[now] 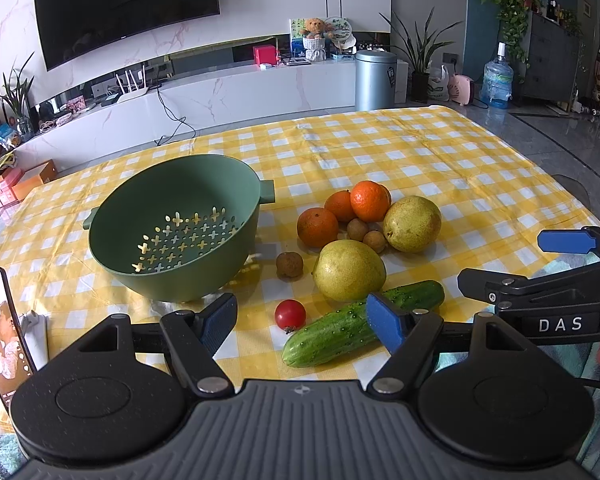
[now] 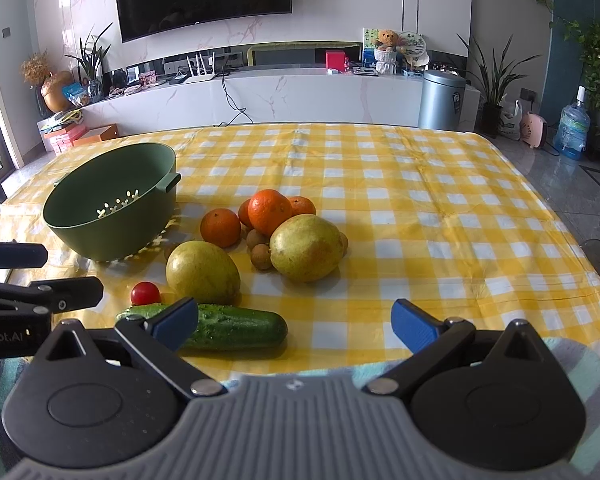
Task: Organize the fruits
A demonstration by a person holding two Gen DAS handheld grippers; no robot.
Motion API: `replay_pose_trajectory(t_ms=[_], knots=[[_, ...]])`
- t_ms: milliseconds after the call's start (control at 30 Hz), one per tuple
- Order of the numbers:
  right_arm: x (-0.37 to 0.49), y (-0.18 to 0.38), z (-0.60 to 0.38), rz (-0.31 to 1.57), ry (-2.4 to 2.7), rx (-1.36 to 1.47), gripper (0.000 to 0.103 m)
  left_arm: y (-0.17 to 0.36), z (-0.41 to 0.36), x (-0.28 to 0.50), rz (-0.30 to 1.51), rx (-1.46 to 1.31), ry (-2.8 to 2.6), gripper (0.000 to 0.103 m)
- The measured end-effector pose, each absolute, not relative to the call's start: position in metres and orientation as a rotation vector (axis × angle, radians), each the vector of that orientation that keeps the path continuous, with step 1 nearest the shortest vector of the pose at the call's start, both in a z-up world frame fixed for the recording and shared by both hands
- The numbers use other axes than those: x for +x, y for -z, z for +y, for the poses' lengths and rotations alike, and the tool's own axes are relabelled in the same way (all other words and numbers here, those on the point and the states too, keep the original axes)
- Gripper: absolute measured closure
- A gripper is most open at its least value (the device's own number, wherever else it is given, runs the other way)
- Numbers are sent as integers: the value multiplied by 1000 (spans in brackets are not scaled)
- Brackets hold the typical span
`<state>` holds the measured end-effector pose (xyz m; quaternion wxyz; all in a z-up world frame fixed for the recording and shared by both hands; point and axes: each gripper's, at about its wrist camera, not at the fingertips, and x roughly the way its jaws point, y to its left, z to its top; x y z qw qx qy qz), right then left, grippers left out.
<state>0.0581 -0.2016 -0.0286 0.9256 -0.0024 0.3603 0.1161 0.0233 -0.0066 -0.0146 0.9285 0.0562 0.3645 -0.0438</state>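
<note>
A green colander bowl (image 1: pixel 172 232) (image 2: pixel 112 208) stands empty on the yellow checked tablecloth. To its right lie three oranges (image 1: pixel 370 200) (image 2: pixel 269 209), two yellow-green pears (image 1: pixel 348 270) (image 2: pixel 306 248), several small brown longans (image 1: pixel 289 265) (image 2: pixel 261 258), a cherry tomato (image 1: pixel 290 314) (image 2: pixel 145 293) and a cucumber (image 1: pixel 360 322) (image 2: pixel 236 327). My left gripper (image 1: pixel 302 322) is open at the near edge, with the tomato just ahead of its fingers. My right gripper (image 2: pixel 294 322) is open too, its left pad in front of the cucumber. Neither holds anything.
A phone (image 1: pixel 2 332) with a lit screen lies at the table's left edge. The tablecloth (image 2: pixel 440 220) stretches bare to the right and far side. A teal towel (image 2: pixel 580 360) covers the near edge. Behind are a TV unit and a metal bin (image 1: pixel 374 80).
</note>
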Motion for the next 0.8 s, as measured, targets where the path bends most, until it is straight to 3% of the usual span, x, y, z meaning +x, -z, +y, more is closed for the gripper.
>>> replay_pose_trajectory(t_ms=[267,567,800], knots=[[59,32,-202,726,-255,2,4,15,-6,26,743,97,110,17],[80,27,-201,690,-260,-26,4,17,-6,45,780,67,169,28],[109,29,-203,716,-263,-20,4,20,-13,61,766,92,193,28]])
